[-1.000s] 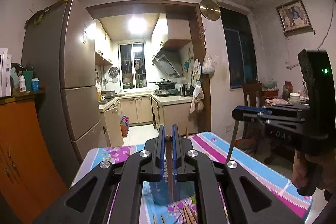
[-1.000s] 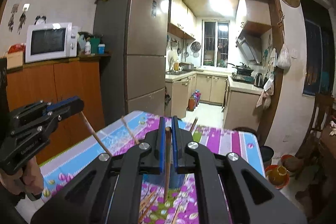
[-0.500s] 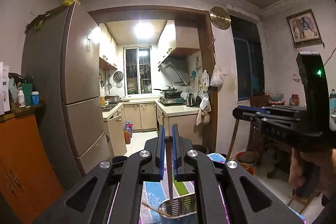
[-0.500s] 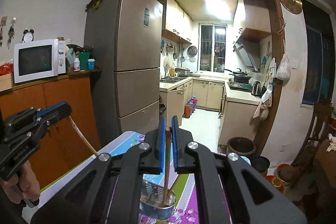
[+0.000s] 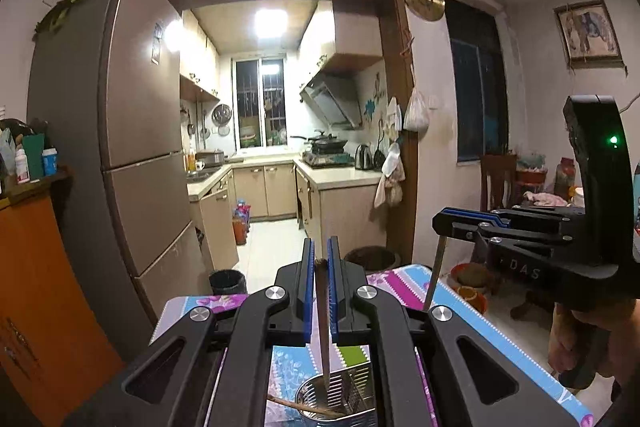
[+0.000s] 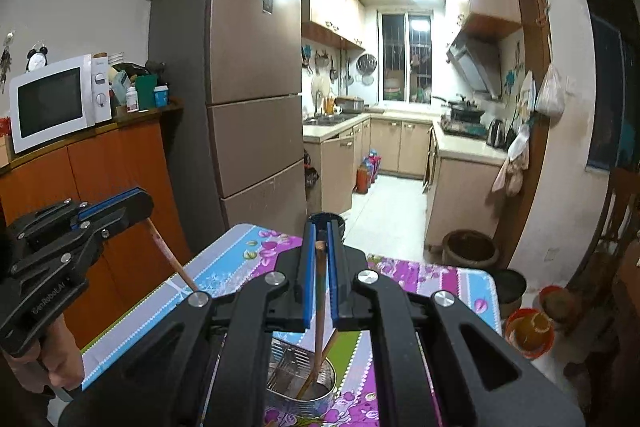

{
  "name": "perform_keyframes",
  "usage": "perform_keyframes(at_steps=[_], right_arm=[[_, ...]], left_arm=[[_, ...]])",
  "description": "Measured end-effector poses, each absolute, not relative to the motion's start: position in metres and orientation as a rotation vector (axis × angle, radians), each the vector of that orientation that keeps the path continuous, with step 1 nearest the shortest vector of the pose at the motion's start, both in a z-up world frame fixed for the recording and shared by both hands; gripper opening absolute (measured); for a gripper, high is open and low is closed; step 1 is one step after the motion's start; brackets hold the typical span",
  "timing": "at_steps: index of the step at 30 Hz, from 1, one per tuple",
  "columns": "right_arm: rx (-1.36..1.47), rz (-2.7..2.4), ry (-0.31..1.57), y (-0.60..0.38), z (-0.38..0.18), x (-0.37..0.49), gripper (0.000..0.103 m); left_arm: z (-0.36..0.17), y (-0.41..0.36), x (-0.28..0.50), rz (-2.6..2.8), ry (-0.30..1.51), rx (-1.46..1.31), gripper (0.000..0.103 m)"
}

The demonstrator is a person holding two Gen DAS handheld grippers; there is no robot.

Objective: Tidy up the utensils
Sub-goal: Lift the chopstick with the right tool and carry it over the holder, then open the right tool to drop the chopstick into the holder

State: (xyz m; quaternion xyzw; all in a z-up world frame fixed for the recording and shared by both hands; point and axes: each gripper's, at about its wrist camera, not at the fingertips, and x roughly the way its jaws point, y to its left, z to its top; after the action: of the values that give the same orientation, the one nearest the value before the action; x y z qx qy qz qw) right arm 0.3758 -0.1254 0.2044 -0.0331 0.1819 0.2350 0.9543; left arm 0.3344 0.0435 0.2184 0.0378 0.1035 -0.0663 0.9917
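My left gripper [image 5: 320, 247] is shut on a brown chopstick [image 5: 322, 315] that hangs tip-down over a round metal utensil holder [image 5: 352, 397] on the floral tablecloth [image 5: 400, 281]. My right gripper [image 6: 320, 227] is shut on a second chopstick [image 6: 319, 307] whose tip reaches into the mouth of the same holder [image 6: 320, 393]. Another chopstick [image 5: 298, 406] leans inside the holder. Each wrist view shows the other gripper from the side: the right gripper [image 5: 442, 223] with its stick [image 5: 434, 275], and the left gripper [image 6: 138, 201] with its stick [image 6: 168, 255].
The table's far edge [image 6: 452, 269] lies just beyond the holder. A tall fridge [image 6: 248, 87] and an orange cabinet [image 6: 100, 179] with a microwave [image 6: 52, 103] stand to the left. Dark bins [image 6: 468, 249] sit on the floor by the kitchen doorway, with a wooden chair [image 5: 496, 179] at right.
Both grippers have moved forward and up over the table, each still shut on its chopstick. The metal holder has come into view beneath them, and the table's far edge is closer.
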Motion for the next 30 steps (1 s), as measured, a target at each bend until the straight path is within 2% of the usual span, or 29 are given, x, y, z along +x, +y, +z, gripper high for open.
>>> perform_keyframes(at_steps=[18,19,20,21,22,24,26,30], right_arm=[[-0.025,0.497,0.54,-0.12,0.161,0.433,0.006],[-0.032,0.491,0.54,-0.119,0.161,0.433,0.007],[-0.034,0.488,0.539,-0.118,0.16,0.433,0.016],[-0.031,0.486,0.531,-0.118,0.16,0.432,0.03],[-0.031,0.485,0.522,-0.118,0.16,0.43,0.035],[-0.033,0.482,0.507,-0.118,0.162,0.427,0.039],[-0.043,0.473,0.489,-0.12,0.164,0.424,0.041],[-0.031,0.467,0.466,-0.128,0.167,0.418,0.043]], left_arm=[[0.183,0.046,0.403,-0.097,0.39,0.062,0.007],[0.182,0.045,0.406,-0.093,0.393,0.059,0.007],[0.18,0.047,0.409,-0.089,0.397,0.053,0.007],[0.179,0.049,0.412,-0.084,0.405,0.046,0.007],[0.178,0.051,0.413,-0.081,0.41,0.041,0.008],[0.174,0.053,0.417,-0.073,0.419,0.039,0.008],[0.171,0.056,0.422,-0.059,0.424,0.037,0.018],[0.167,0.058,0.428,-0.042,0.433,0.032,0.023]])
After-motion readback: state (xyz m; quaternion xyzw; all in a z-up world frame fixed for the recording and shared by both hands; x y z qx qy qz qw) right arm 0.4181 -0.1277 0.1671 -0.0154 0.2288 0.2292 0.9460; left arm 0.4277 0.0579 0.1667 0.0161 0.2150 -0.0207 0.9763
